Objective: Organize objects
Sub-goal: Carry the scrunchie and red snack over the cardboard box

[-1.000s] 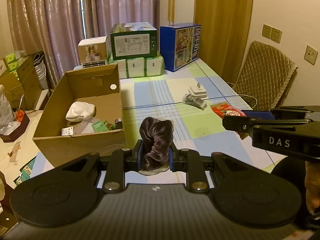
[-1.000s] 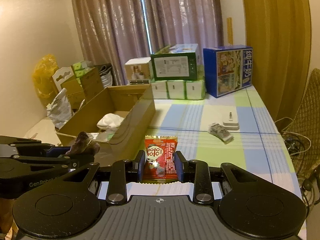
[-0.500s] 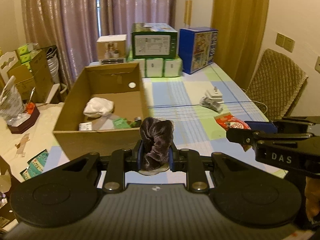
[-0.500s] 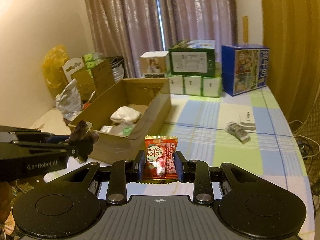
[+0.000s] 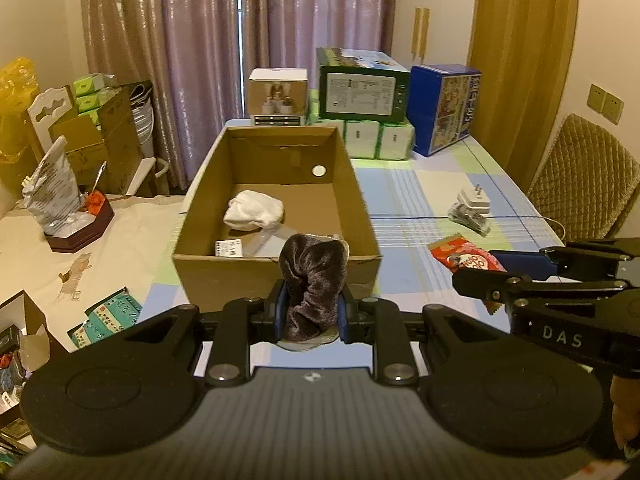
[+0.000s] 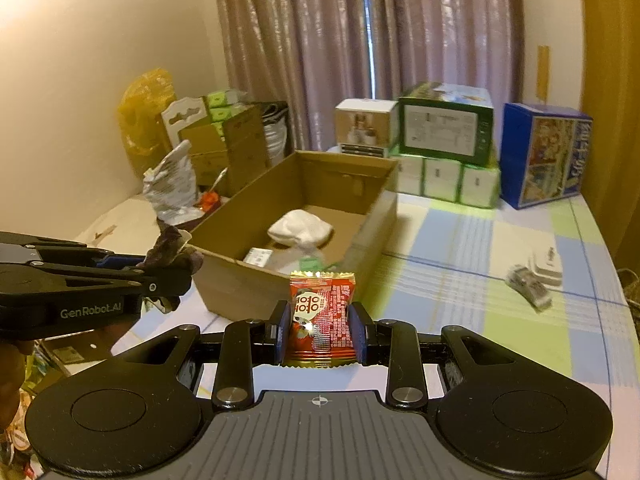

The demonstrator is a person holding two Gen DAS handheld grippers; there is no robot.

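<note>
- My left gripper (image 5: 311, 312) clamps a dark brown velvet scrunchie (image 5: 313, 283), short of the open cardboard box (image 5: 276, 276); releasing now could drop it outside.
- My right gripper (image 6: 320, 334) pinches a red foil snack packet (image 6: 322, 316); it may slip sideways.

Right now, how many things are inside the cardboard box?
3 that I can make out in the cardboard box: a white cloth in the middle, a small white label near the front wall, and a clear plastic bag beside it. The front wall may hide more.
</note>
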